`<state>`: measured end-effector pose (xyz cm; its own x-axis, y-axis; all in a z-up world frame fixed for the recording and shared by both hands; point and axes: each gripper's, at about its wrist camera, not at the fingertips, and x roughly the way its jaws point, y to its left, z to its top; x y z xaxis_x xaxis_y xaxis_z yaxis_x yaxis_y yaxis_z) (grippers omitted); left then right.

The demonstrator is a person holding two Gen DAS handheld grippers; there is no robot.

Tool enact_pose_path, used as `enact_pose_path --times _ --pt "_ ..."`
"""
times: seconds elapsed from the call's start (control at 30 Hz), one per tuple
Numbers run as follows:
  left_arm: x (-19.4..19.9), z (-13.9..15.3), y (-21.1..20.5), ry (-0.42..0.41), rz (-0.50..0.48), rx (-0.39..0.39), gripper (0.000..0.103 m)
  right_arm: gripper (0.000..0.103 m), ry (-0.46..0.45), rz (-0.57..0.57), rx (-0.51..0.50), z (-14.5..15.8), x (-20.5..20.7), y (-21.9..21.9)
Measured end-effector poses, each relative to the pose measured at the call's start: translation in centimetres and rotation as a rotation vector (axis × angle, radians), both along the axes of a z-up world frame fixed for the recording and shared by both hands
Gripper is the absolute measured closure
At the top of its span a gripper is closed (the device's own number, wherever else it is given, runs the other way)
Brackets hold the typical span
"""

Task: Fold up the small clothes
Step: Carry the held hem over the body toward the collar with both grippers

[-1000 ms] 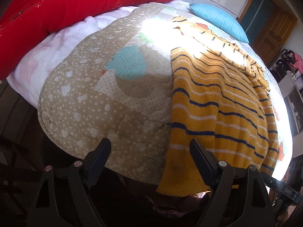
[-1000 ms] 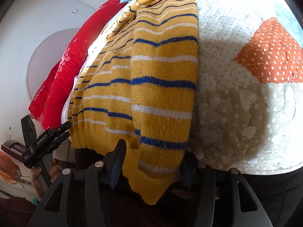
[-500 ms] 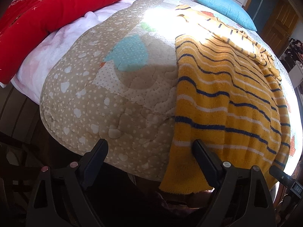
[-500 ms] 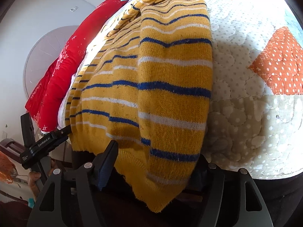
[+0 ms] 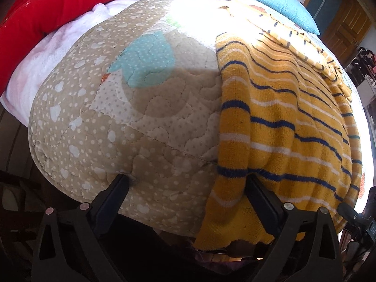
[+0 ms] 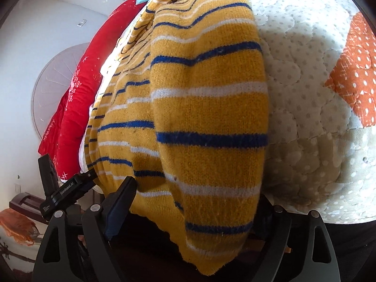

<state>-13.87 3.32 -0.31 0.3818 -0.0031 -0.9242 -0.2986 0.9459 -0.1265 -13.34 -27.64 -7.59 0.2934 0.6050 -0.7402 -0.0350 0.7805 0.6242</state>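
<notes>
A yellow knit sweater (image 5: 282, 122) with blue and white stripes lies folded lengthwise on a quilted bed, its hem hanging over the near edge. My left gripper (image 5: 188, 185) is open at the bed edge. Its right finger (image 5: 256, 190) touches the hem's left corner and its left finger (image 5: 117, 188) presses the quilt. In the right wrist view the sweater (image 6: 202, 122) fills the middle. My right gripper (image 6: 195, 199) is open, with its jaws on either side of the hanging hem. Its right finger is hidden behind the cloth.
The patchwork quilt (image 5: 131, 108) covers the bed. A red bolster (image 5: 47, 7) and a pink blanket (image 5: 30, 70) lie at the left, a blue pillow (image 5: 279, 2) at the far end. A wooden door (image 5: 345, 18) stands at the back right.
Both grippers have moved forward to the bed edge. The hem now sits between the right gripper's jaws and against the left gripper's right finger.
</notes>
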Motion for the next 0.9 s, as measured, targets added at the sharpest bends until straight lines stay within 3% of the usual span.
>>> enact_pose_path --times 0.27,0.4,0.53,0.77,0.9 --pt "0.6 -1.1 1.1 0.014 0.007 -0.08 0.0 0.002 0.018 -0.014 0.068 -0.6 0.5 -0.5" --pt "0.9 -1.7 1.7 0.03 0.003 -0.139 0.0 0.0 0.086 -0.076 0.201 -1.7 1.3 -2.2" --pt "1.0 -2.4 2.5 0.039 0.007 -0.239 0.0 0.0 0.186 -0.17 0.412 -3.7 1.6 -4.8" --pt "1.1 -4.6 4.4 0.094 0.055 -0.479 0.0 0.0 0.164 -0.175 0.429 -3.7 1.0 -4.6" --pt "0.7 -4.3 4.3 0.074 0.072 -0.486 0.0 0.0 0.154 -0.119 0.437 -3.8 0.7 -4.6"
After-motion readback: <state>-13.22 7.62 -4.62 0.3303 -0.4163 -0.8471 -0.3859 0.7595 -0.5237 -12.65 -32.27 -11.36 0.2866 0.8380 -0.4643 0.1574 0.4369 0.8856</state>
